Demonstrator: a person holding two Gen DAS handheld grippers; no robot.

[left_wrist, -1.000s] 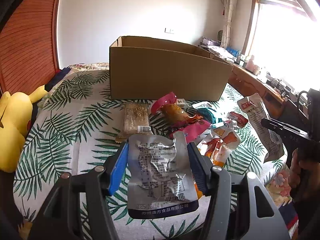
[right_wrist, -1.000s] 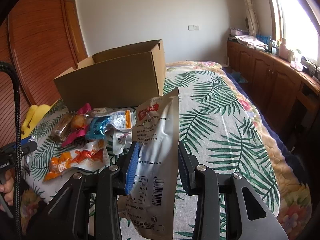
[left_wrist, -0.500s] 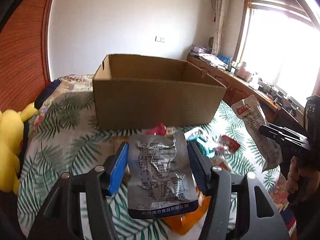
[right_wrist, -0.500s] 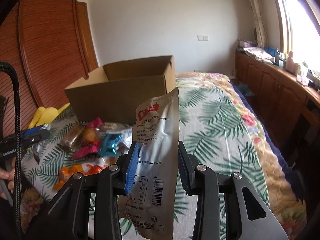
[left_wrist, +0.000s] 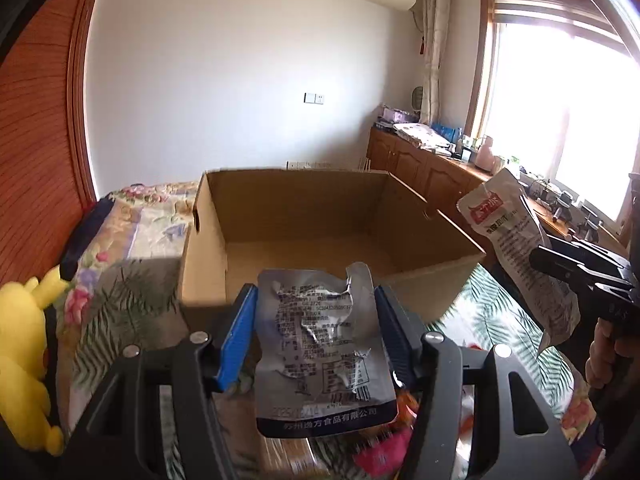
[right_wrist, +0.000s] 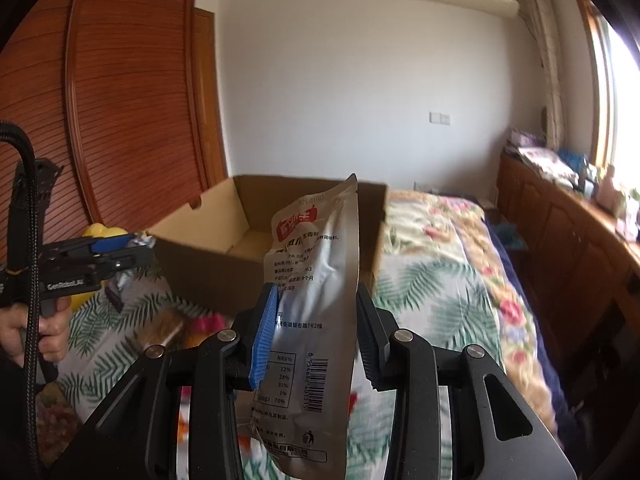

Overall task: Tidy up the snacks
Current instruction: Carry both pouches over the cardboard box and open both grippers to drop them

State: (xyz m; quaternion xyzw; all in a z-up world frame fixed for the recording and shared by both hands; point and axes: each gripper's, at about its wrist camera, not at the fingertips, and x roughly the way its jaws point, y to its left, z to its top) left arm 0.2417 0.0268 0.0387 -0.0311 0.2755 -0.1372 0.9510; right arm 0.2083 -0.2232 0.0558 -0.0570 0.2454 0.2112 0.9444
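An open cardboard box (left_wrist: 304,216) stands on the bed; it also shows in the right wrist view (right_wrist: 208,236). My left gripper (left_wrist: 316,312) is shut on a crumpled silver snack pouch (left_wrist: 320,356), held at the box's near rim. My right gripper (right_wrist: 316,308) is shut on a taller silver pouch with a red label (right_wrist: 316,280), held in the air before the box's right side. That pouch shows in the left wrist view (left_wrist: 516,240) right of the box. The left gripper shows in the right wrist view (right_wrist: 132,246).
Loose snacks (left_wrist: 380,456) lie blurred on the palm-leaf bedspread (right_wrist: 432,292) below both grippers. A yellow plush toy (left_wrist: 20,344) sits at the left. A wooden wardrobe (right_wrist: 120,120) stands behind the box, and low cabinets (right_wrist: 580,248) run along the right wall.
Both grippers have risen and moved toward the box with their pouches. The box's inside now shows, and the snack pile has dropped to the bottom of both views.
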